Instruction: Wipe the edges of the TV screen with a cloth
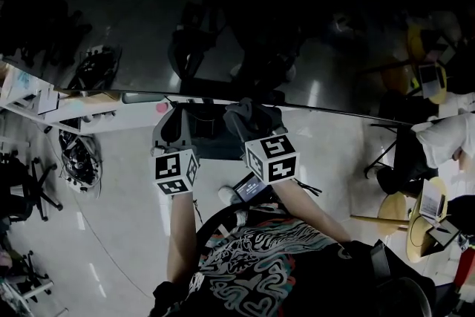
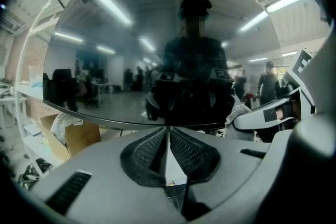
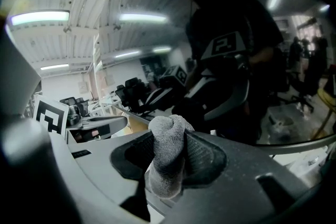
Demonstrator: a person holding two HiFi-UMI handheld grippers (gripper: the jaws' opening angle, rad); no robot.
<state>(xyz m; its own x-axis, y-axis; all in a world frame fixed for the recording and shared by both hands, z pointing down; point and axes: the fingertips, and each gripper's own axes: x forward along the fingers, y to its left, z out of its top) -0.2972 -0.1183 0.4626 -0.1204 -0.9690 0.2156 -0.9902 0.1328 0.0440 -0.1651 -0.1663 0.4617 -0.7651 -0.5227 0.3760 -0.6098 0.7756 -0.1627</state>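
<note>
**Greys, blacks and square-marked white**

The fuzzy knitted cloth (image 3: 167, 157) is a speckled mid-grey. The right gripper (image 3: 169, 136) has a pale grey plastic shell and black fingers (image 3: 202, 157) with a fine mesh pattern. The left gripper (image 2: 169, 131) has the same pale grey shell and black mesh fingers (image 2: 144, 157). The flat TV screen (image 1: 223, 11) is glossy black. The marker cube (image 1: 176, 172) on each gripper is white with bold black square patterns. The person's black shirt (image 1: 274, 263) bears pale swirling lines.
</note>
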